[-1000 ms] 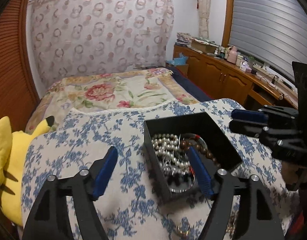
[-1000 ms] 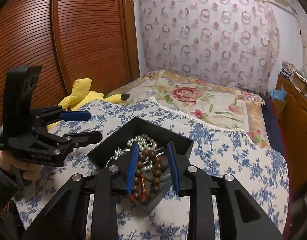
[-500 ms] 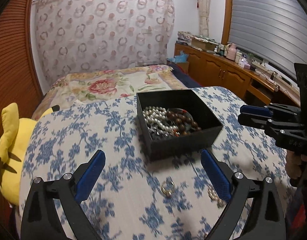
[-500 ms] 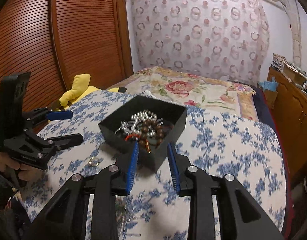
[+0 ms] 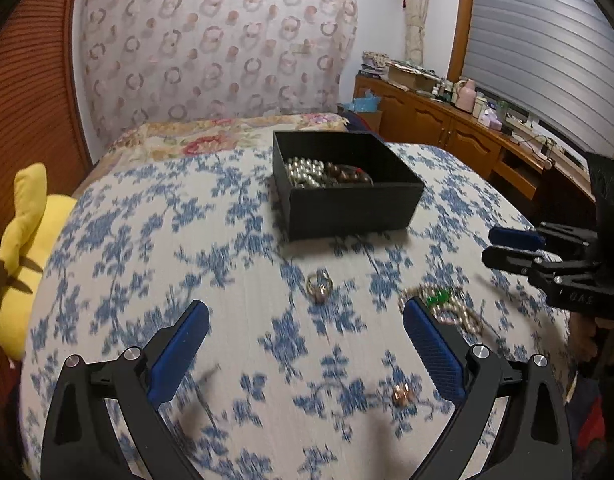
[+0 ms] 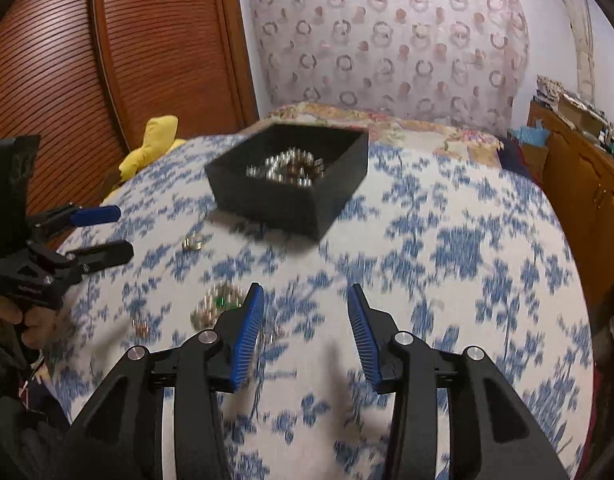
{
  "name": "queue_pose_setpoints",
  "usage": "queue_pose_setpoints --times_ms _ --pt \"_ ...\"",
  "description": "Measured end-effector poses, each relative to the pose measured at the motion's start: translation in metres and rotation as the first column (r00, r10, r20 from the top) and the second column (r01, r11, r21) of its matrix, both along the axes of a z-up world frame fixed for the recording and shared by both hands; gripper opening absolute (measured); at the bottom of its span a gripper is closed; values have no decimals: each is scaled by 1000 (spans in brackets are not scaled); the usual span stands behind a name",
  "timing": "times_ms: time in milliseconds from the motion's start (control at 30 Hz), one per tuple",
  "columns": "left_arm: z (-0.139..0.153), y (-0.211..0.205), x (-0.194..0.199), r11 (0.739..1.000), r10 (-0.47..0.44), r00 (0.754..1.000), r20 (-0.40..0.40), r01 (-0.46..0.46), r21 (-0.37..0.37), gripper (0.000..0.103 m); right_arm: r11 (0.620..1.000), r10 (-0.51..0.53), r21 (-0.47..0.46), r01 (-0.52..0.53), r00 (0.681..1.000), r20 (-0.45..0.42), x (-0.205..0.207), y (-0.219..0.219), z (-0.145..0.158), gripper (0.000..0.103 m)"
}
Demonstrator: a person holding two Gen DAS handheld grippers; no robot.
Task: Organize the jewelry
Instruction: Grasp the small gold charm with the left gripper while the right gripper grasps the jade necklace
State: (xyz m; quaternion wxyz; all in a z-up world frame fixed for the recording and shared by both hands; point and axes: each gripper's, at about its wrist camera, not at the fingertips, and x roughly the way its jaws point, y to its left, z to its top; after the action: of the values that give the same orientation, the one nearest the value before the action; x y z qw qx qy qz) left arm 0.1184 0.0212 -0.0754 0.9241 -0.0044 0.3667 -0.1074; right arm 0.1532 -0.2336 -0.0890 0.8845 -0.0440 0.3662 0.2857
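Both our tongs are spread and hold nothing. The black box [image 5: 347, 196] of beads sits at the far middle of the blue-flowered bench [image 5: 147, 240]. A beaded tangle with a green stone [image 5: 441, 304] lies loose just ahead-left of the right tongs [image 6: 305, 334] and just past the right finger of the left tongs [image 5: 307, 354], a ring [image 5: 319, 285] farther left; we judge the right nearer

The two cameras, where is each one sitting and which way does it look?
Left wrist: on the left gripper, facing the black box across the flowered cloth; its open blue fingers show, with the right gripper at the right.
Right wrist: on the right gripper, facing the same box; the left gripper and hand show.
Both share the box, ring and beads.
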Motion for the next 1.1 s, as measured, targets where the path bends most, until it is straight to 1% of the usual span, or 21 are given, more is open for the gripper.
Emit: queue_pose_setpoints --times_ms 167,267,300,333,367,433,467,533,567,633,767,800,833,900,1100 --pt "-8 -7 -14 1000 -30 999 -23 30 -1 94 1000 16 -7 -16 1000 -23 -16 2 -12 46" --pt "-12 -16 -24 998 -66 997 -39 66 -2 94 999 37 -25 -38 999 -29 -23 7 -17 46" --pt "-14 -18 -27 997 -76 996 -43 76 -3 92 999 41 -30 -42 999 -28 -24 8 -18 46" --pt "-15 -22 -30 996 -94 994 -51 94 -5 85 998 46 -38 -47 999 -21 -26 10 -19 46" --pt "-16 -24 -31 995 -101 993 -58 101 -5 81 998 48 -40 -49 999 -15 -27 10 -19 46" --pt "-18 -31 -34 992 -124 989 -77 123 -13 67 998 50 -39 -50 999 -15 -26 10 -19 46" --pt "-20 -34 -35 991 -137 987 -86 136 -15 63 998 46 -38 -47 999 -15 -26 10 -20 46" --pt "-23 -42 -37 988 -157 983 -98 156 -10 51 998 46 -38 -46 999 -11 -27 10 -20 46" --pt "-24 -44 -36 987 -163 981 -102 163 -8 48 998 46 -39 -46 999 -6 -28 10 -21 46" --pt "-28 -48 -35 985 -170 979 -115 171 0 40 998 44 -43 -43 999 1 -29 10 -20 46" --pt "-31 -55 -33 985 -167 979 -118 170 21 33 998 42 -46 -42 999 9 -30 10 -20 46" --pt "-31 -55 -32 985 -165 979 -116 169 26 29 998 42 -44 -42 999 8 -30 10 -20 46" --pt "-31 -55 -32 985 -164 980 -115 168 29 22 998 43 -42 -42 999 7 -30 10 -21 46" --pt "-32 -57 -33 985 -162 980 -111 168 48 14 998 42 -41 -42 999 5 -29 10 -20 46" --pt "-27 -51 -38 987 -156 984 -88 158 21 14 997 56 -45 -56 998 0 -30 10 -21 46"
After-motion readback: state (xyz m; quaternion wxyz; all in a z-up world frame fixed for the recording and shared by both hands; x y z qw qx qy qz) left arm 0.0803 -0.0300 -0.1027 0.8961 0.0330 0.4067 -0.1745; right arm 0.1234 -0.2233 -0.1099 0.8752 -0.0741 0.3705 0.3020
